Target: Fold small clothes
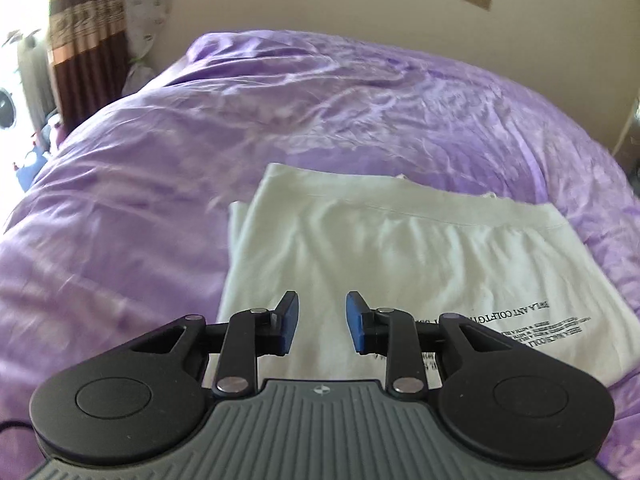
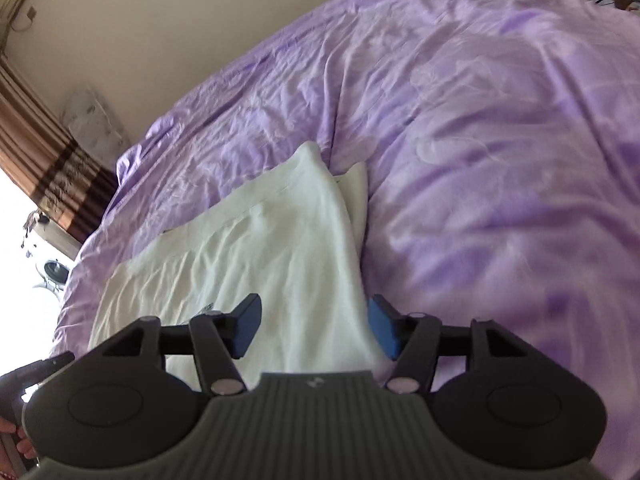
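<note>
My left gripper (image 1: 322,322) hangs over the near part of the folded white garment (image 1: 400,264), its blue pads (image 1: 291,322) apart with nothing pinched between them. My right gripper (image 2: 316,330) is spread wider above the same garment's right edge, also holding nothing, one pad over the white cloth and the other over the purple bedspread (image 2: 480,140). The garment lies flat on that bedspread, folded over, with black printed lettering (image 1: 532,320) showing near its right corner in the left wrist view.
</note>
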Motion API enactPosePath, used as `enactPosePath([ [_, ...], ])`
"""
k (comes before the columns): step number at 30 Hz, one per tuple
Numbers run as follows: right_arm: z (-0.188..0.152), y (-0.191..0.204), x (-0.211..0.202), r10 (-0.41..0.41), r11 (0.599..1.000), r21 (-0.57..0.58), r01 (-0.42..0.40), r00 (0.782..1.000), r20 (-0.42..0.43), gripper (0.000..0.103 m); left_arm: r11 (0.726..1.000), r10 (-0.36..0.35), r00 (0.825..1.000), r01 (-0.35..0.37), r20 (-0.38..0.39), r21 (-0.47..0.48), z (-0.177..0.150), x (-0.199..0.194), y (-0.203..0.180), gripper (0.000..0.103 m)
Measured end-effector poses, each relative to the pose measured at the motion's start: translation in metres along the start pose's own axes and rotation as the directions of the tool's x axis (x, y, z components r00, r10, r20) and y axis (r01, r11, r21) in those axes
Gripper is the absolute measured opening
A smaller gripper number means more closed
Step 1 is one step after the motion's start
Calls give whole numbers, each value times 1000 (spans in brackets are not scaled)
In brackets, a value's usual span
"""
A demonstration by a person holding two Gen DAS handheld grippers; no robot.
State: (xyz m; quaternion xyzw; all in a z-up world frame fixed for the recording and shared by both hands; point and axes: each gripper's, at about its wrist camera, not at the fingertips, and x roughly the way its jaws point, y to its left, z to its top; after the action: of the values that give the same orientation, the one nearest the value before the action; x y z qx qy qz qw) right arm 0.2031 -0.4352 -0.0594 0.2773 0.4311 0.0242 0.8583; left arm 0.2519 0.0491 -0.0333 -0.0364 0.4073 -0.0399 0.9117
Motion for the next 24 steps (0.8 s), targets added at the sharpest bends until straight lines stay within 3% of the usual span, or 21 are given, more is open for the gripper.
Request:
enactPosePath([
  [6, 39, -27, 54, 45, 995, 88, -39, 996, -77, 56, 999, -31, 997, 32, -74, 9, 9, 40, -19, 37],
  [12, 61, -40, 102, 70, 994, 97, -59, 991, -111, 48, 999, -45, 991, 48, -128, 15, 14, 75, -30, 40],
  [18, 68, -52, 136, 134, 984, 140, -113, 980, -148, 20, 999, -49, 990, 52, -131, 17, 18, 90, -32, 40],
  [19, 68, -55, 138, 145, 981, 151, -123, 978, -148, 12, 998, -51, 990, 54, -130, 20, 18, 90, -32, 40],
  [24, 70, -40, 123, 150, 983, 121, -136, 982, -114, 4, 998, -58, 990, 61, -129, 22, 22, 85, -27, 40],
])
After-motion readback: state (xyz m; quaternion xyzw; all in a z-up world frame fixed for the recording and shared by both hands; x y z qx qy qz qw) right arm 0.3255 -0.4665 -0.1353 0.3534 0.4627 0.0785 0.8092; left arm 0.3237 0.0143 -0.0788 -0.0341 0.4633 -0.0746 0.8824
